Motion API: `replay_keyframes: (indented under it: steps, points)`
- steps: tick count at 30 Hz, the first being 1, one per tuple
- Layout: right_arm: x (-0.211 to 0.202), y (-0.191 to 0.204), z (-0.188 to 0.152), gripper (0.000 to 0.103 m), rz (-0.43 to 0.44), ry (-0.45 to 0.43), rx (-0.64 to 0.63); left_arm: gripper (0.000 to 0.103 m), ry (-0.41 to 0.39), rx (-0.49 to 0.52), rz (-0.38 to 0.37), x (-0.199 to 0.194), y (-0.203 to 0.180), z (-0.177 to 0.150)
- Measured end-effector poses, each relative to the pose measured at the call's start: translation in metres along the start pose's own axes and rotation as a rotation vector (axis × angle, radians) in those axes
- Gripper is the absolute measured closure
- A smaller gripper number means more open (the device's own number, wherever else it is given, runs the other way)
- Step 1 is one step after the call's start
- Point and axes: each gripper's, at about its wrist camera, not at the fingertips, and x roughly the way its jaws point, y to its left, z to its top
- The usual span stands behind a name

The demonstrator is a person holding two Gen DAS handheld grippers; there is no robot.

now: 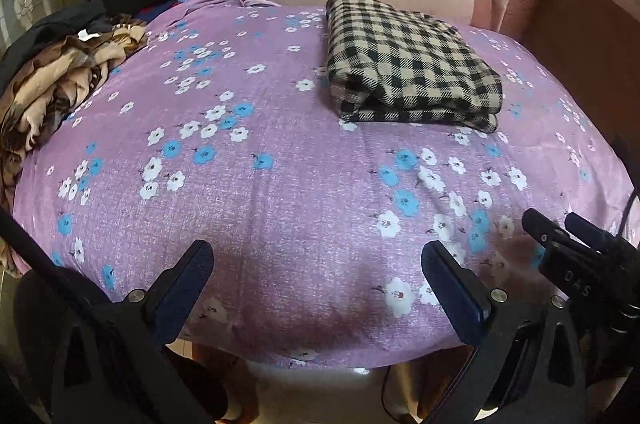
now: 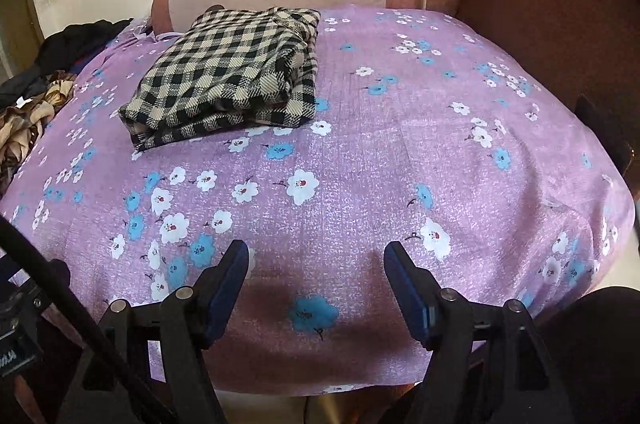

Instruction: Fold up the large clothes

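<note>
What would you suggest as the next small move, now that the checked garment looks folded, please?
Probably move the left gripper toward the heap of unfolded clothes at the left edge of the bed to pick the next piece. The checked garment already lies folded, both the left gripper and the right gripper are open and empty, and the heap lies on the left side.

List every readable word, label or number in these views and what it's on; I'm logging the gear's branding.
"DAS": pale letters on the black body of the right tongs, seen at the right edge of the left wrist view.
A partial white print on the black block at the lower left edge of the right wrist view: cut off, unreadable.
The white tag on the brown garment pile: too small to read.
</note>
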Motion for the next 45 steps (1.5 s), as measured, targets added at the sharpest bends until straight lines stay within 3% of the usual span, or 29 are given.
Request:
replay_keyframes:
  steps: [17,45]
  points:
    - [0.011,0.009,-0.001,0.027,-0.011,0.029,-0.018,0.0,0.036,0.019,-0.021,0.012,-0.004,-0.003]
    - [0.007,0.014,0.0,0.025,-0.036,-0.004,-0.054,0.0,0.077,0.028,-0.048,0.019,-0.009,-0.007]
